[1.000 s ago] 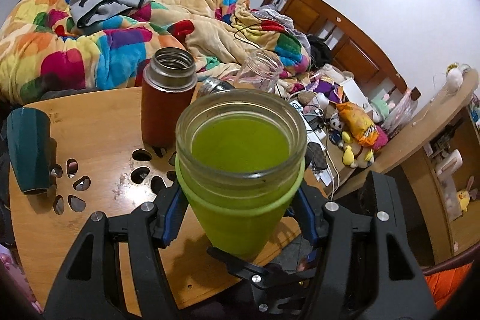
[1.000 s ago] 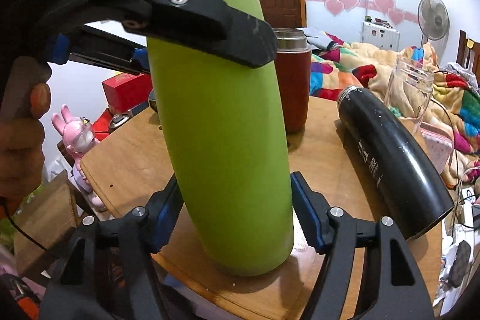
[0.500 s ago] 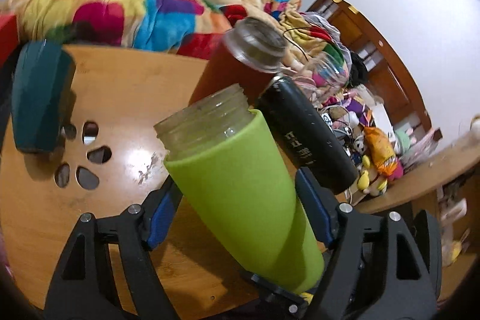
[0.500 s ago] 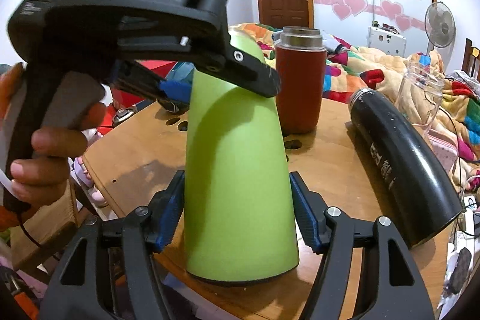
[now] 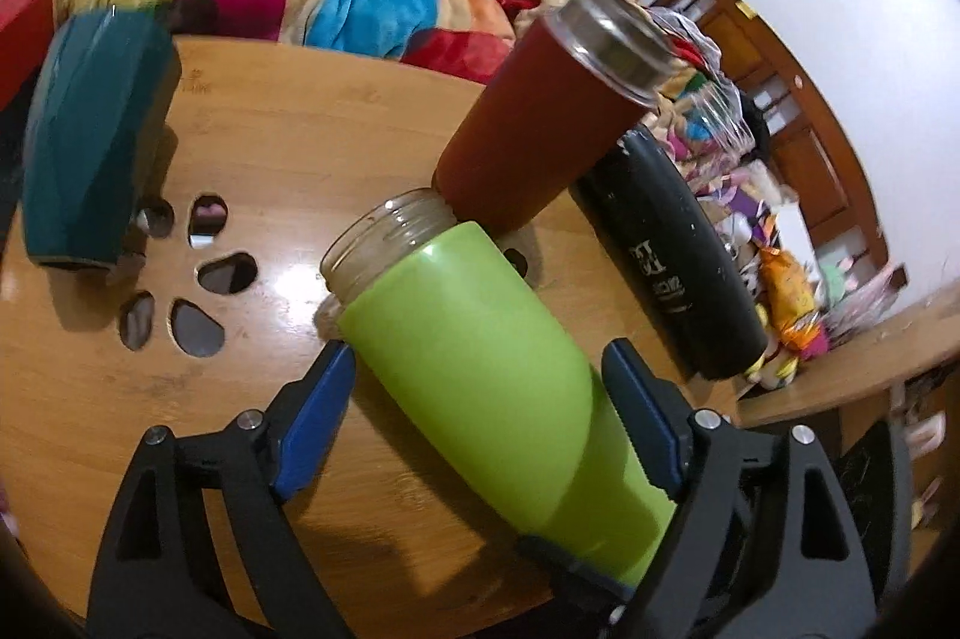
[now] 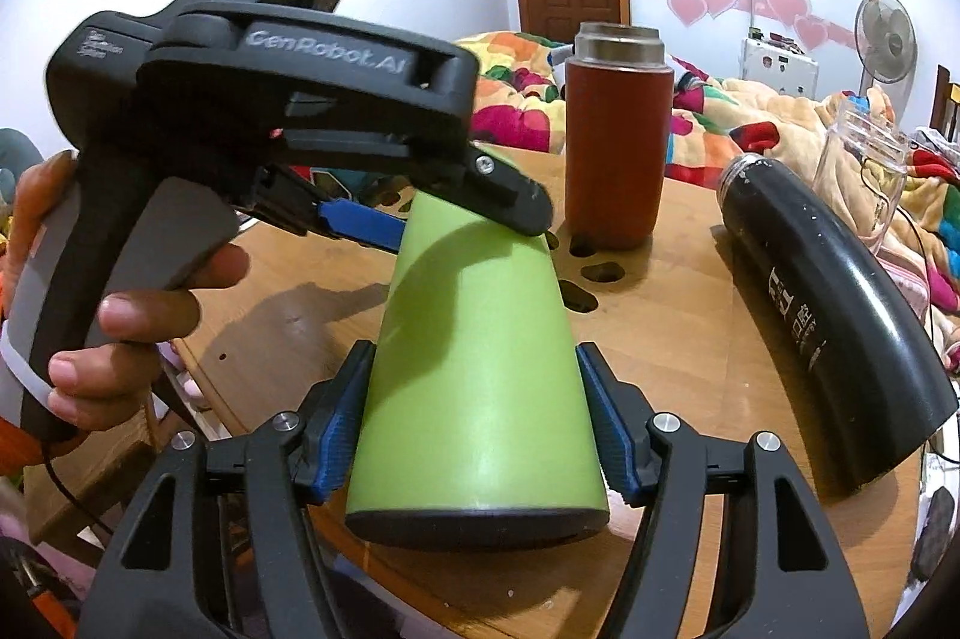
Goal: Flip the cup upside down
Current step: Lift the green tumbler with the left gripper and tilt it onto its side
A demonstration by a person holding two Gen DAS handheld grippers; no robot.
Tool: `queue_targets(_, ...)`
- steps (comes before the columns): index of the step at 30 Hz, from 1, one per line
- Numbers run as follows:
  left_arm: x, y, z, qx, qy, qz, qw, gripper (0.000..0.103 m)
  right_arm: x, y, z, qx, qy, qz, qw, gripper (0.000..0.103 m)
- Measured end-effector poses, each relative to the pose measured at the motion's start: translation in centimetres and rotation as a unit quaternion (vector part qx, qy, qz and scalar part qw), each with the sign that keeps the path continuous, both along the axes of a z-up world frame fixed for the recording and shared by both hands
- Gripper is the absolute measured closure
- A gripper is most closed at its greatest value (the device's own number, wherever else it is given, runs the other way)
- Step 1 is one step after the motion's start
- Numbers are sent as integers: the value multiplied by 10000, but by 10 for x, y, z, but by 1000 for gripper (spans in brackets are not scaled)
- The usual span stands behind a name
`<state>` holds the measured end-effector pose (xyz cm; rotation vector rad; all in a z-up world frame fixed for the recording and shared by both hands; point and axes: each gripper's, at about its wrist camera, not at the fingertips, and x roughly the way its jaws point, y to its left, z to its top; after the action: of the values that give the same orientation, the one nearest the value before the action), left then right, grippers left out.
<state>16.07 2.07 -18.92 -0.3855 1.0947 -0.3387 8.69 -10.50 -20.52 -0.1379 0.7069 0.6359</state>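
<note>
The green cup point(image 5: 480, 381) with a clear threaded rim is tilted far over, its mouth pointing down toward the wooden table point(image 5: 270, 129). My left gripper point(image 5: 474, 411) is shut on the green cup's upper body. In the right wrist view the green cup point(image 6: 474, 375) leans away, dark base nearest the camera. My right gripper point(image 6: 474, 429) is shut on its lower body near the base. The left gripper's body point(image 6: 270, 99) and the hand holding it show above the cup.
A red flask point(image 5: 540, 123) stands just behind the cup's mouth. A black bottle point(image 5: 672, 249) lies on its side to the right. A teal cup point(image 5: 90, 141) stands upside down at left. Flower-shaped cutouts point(image 5: 198, 291) pierce the table. A clear jar point(image 6: 870, 183) stands behind.
The green cup has tipped from upright to steeply tilted, mouth swinging forward and down toward the table. Both grippers kept their hold and rotated with it.
</note>
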Motion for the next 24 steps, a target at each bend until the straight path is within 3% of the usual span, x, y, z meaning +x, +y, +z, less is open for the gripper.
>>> queue_targets(6, -23, -13, 33, 651, -781, -135, 9947, 20, 3, -5, 1, 110, 214, -67, 9997, 41)
queue_targets(8, -33, -20, 43, 731, -1070, -285, 9912, 32, 3, -5, 1, 124, 340, -101, 9993, 41)
queue_targets(9, -35, -25, 46, 770, -1132, -373, 9899, 44, 3, -6, 0, 121, 390, -115, 9991, 40)
queue_targets(13, -39, -46, 48, 1110, -1211, -730, 9837, 79, -6, -14, -3, 95, 481, -215, 9986, 39)
queue_targets(15, -39, -53, 42, 1234, -1142, -844, 9821, 89, -12, -18, -5, 56, 461, -293, 9985, 39)
queue_targets(24, -55, -57, 45, 1110, -1090, -911, 9836, 93, -32, -28, 10, -4, 278, -483, 9984, 39)
